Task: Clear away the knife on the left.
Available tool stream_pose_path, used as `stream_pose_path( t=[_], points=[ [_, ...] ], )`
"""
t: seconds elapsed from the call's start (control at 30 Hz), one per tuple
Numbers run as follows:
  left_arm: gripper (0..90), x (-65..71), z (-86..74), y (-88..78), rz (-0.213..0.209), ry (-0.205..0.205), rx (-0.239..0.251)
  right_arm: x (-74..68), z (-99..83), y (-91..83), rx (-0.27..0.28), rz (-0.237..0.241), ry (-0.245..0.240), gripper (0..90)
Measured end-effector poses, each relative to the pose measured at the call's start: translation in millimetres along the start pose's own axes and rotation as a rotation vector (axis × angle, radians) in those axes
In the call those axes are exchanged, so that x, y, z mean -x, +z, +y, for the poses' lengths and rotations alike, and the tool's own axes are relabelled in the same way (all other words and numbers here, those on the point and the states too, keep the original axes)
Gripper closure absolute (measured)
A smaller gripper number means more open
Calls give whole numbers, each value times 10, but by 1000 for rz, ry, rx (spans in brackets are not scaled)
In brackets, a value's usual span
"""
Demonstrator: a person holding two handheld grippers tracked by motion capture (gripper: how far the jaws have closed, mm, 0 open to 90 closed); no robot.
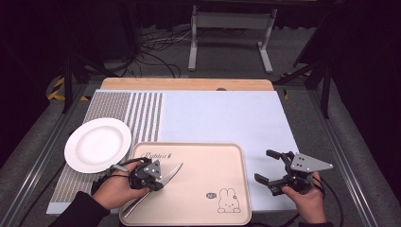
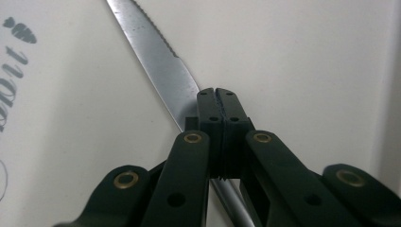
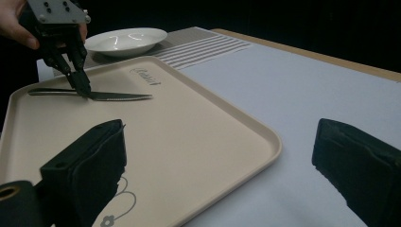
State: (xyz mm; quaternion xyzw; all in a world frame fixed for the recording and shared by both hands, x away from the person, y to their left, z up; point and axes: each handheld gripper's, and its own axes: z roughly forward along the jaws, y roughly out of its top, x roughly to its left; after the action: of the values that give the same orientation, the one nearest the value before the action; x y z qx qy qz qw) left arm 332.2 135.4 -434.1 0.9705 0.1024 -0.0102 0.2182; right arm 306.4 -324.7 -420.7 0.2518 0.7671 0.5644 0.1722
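Observation:
A steel table knife [image 1: 169, 172] lies slanted across the left part of a beige tray [image 1: 203, 144] printed with a rabbit. My left gripper [image 1: 158, 185] is shut on the knife where blade meets handle; in the left gripper view the jaws [image 2: 218, 94] are pressed together with the serrated blade [image 2: 161, 66] running out up and to the left. The right gripper view shows that gripper [image 3: 84, 89] pinching the knife [image 3: 123, 97] just over the tray [image 3: 265, 137]. My right gripper [image 1: 263, 165] stands open off the tray's right edge over the pale blue mat, its jaws [image 3: 220, 142] wide apart with nothing between them.
A white plate [image 1: 98, 144] sits on the striped placemat [image 1: 142, 113] left of the tray, and it also shows in the right gripper view [image 3: 125, 40]. The pale blue mat [image 1: 222, 116] stretches behind and right of the tray. Table legs and cables lie on the floor beyond.

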Motion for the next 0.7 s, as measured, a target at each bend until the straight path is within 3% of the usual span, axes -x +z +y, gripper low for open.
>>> stream_pose_path(
  t=[0.3,0.7],
  points=[
    [900,-1,-19,0,26,-2,-32,-2,2,3,1,3,2,46],
    [900,-50,-103,-47,43,-32,-38,10,-7,-2,1,-3,7,46]
  ],
)
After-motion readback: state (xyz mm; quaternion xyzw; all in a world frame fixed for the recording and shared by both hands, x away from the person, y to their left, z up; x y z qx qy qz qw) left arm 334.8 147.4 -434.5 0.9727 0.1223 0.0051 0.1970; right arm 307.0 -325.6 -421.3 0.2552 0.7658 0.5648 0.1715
